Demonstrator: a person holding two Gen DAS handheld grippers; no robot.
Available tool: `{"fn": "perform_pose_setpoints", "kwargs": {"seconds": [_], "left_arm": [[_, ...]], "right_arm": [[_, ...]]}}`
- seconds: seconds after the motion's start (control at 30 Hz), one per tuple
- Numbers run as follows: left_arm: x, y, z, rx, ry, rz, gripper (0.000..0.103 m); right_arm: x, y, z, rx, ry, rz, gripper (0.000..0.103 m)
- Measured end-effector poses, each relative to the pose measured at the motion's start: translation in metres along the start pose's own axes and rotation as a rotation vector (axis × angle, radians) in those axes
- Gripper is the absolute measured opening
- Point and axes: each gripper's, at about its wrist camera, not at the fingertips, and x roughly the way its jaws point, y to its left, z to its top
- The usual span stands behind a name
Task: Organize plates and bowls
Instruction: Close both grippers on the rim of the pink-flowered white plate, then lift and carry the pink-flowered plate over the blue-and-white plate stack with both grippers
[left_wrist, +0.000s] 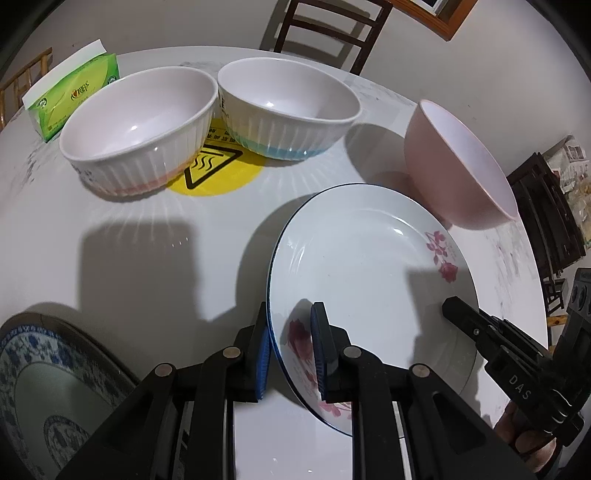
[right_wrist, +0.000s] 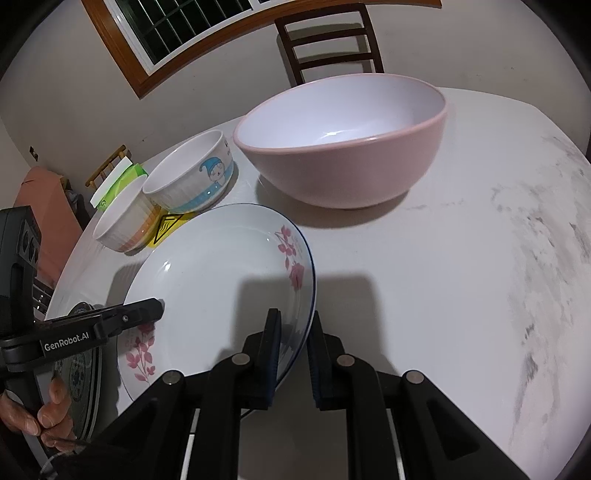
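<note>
A white plate (left_wrist: 369, 280) with pink flowers and a thin blue edge sits on the pale round table (left_wrist: 129, 229). Both claws are grasping this plate. The left gripper (left_wrist: 290, 332) pinches the plate's left edge, with one blue pad under the rim and one on top. The right gripper (right_wrist: 293, 339) pinches the plate's right edge the same way. The left edge of the plate looks lifted a little off the table.

Just behind the plate, on its right, stands a big pink bowl (right_wrist: 343, 155). Behind the plate on its left are two white ribbed bowls close together. One has a blue band (left_wrist: 291, 107) at the bottom and the other has a pink band (left_wrist: 140, 125). They sit partly on a yellow sticker (left_wrist: 218, 166) with a warning sign. A green tissue pack (left_wrist: 70, 92) lies behind the pink-band bowl. To the left of the plate is a blue patterned plate (left_wrist: 48, 387). A dark wooden chair (right_wrist: 328, 40) stands behind the table, far from the plate.
</note>
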Motion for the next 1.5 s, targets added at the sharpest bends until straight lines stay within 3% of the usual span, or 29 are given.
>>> {"fn": "perform_pose_setpoints", "kwargs": {"seconds": [0.9, 1.5], "left_arm": [[-0.045, -0.006, -0.022, 0.005, -0.050, -0.012, 0.016], [-0.088, 0.038, -0.055, -0.087, -0.087, 0.010, 0.015]], "right_arm": [[-0.045, 0.025, -0.021, -0.034, -0.064, 0.010, 0.014], [-0.057, 0.079, -0.037, -0.114, -0.061, 0.050, 0.014]]}}
